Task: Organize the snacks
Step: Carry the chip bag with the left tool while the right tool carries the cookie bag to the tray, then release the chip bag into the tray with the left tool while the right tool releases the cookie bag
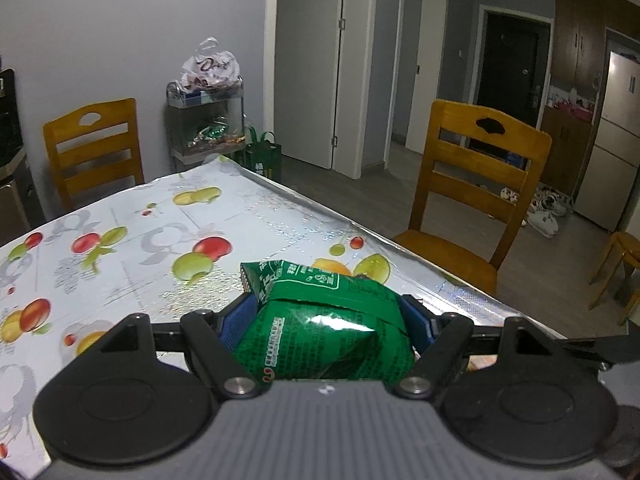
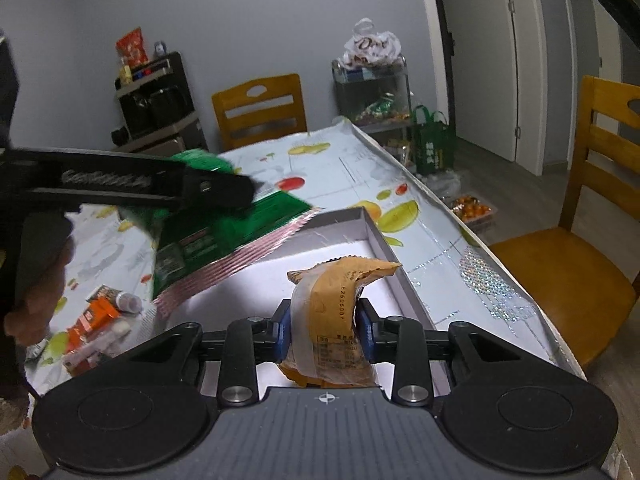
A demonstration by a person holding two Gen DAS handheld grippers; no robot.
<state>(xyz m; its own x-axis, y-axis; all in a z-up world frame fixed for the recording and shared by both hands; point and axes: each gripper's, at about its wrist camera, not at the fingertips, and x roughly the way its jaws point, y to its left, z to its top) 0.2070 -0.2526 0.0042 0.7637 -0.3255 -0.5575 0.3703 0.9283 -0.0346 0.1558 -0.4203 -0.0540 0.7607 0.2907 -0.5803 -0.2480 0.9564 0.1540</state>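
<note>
In the left wrist view my left gripper is shut on a puffy green snack bag, held above the fruit-patterned table. The right wrist view shows that same green bag in the left gripper, hanging over the left edge of a shallow white box. A hand holds that gripper. My right gripper is shut on a small orange snack packet, its blue pads pressing both sides, above the box's white floor.
Loose orange and white snack packets lie on the table left of the box. Wooden chairs stand at the table's right and far sides. A metal rack with snacks, a green tote and a tray of oranges are beyond the table's edge.
</note>
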